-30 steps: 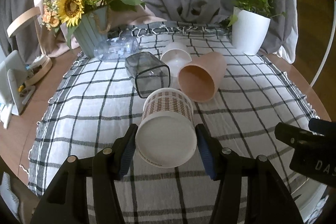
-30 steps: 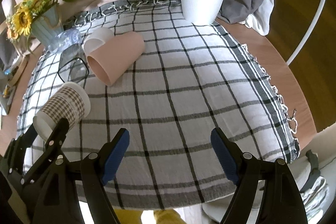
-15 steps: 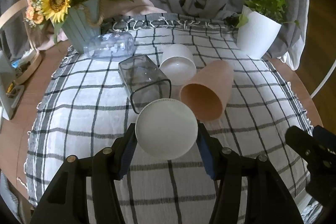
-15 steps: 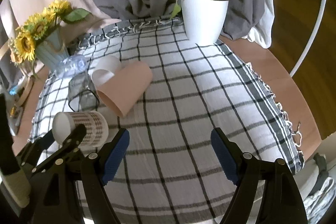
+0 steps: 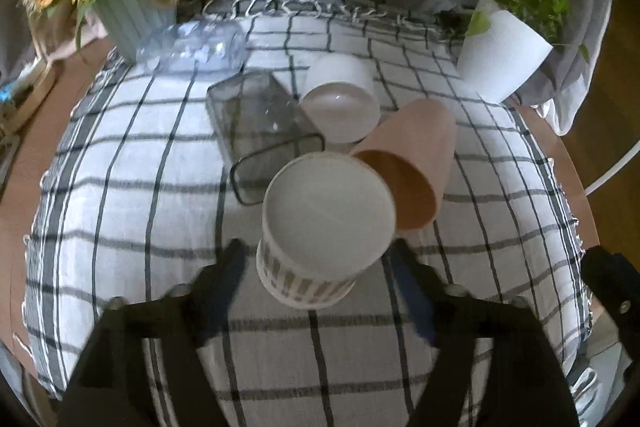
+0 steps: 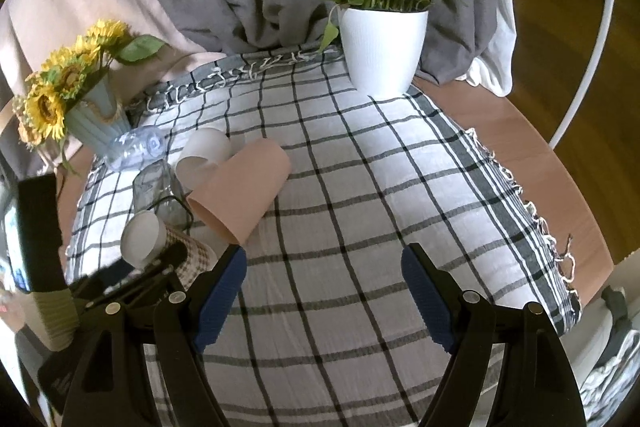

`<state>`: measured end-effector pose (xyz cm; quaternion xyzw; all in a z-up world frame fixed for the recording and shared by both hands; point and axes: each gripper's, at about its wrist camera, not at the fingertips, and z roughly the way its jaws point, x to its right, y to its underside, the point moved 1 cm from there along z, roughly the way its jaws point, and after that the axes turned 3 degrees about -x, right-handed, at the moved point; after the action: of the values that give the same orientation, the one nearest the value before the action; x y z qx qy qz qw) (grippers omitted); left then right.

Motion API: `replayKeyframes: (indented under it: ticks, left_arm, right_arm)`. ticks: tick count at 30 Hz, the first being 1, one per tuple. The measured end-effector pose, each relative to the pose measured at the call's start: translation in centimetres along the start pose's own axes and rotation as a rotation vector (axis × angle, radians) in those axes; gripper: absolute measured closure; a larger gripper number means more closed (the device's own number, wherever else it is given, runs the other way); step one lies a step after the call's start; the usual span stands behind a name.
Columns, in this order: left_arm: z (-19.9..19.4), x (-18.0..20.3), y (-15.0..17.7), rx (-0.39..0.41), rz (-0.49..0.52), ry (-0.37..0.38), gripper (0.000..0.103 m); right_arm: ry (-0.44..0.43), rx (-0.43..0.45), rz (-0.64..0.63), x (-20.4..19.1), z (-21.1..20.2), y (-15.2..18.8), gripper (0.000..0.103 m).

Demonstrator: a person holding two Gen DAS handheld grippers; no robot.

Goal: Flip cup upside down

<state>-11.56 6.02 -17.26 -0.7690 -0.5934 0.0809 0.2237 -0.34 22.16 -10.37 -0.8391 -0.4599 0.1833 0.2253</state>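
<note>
On the counter's checked black-and-white cloth (image 5: pixel 132 195), the white paper cup with a brown houndstooth band (image 5: pixel 326 227) is clamped by the left hand-held gripper (image 5: pixel 320 281) just before the lying pink tumbler (image 5: pixel 408 167), flat base tilted up, long axis leaning toward upright. The right hand-held gripper (image 6: pixel 324 291) is held agape and empty, farther off.

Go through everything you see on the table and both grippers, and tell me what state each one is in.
Checked cup: base up, mouth down, fingers close on both sides.
Left gripper: around the checked cup; grip unclear through blur.
Right gripper: open, empty.
Pink cup: on its side.
White cup: on its side.
Grey clear cup: on its side.
Clear bottle: lying down.
White plant pot: upright.
</note>
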Motion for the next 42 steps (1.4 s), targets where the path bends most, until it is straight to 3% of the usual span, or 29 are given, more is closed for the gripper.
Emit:
replayKeyframes:
  ticks: [4,8,13,24,42]
  left_arm:
    - [-1.9,0.2,0.8,0.025,0.019,-0.023,0.011]
    - [-5.9,-0.2,1.9,0.115,0.038,-0.090,0.000]
    - [-10.5,-1.5,2.5,0.214,0.030,-0.183,0.000]
    - [-17.2,-3.2,2.5,0.325,-0.026,-0.238,0.000]
    - [-19.8,-2.9,3.4,0.374,-0.027,-0.245,0.000]
  right_arm:
    - [0.000,0.021,-0.010,-0.1,-0.9,-0.1,0.018]
    - [-0.033,0.058,-0.039,-0.6,-2.7,-0.2,0.016]
    - [-0.091,0.120,-0.077,-1.7,-5.7,-0.3,0.012]
    - [-0.159,0.181,-0.105,-3.1,-10.1,-0.7,0.011]
    - [-0.165,0.231,-0.149,-3.8,-12.3,0.6,0.011]
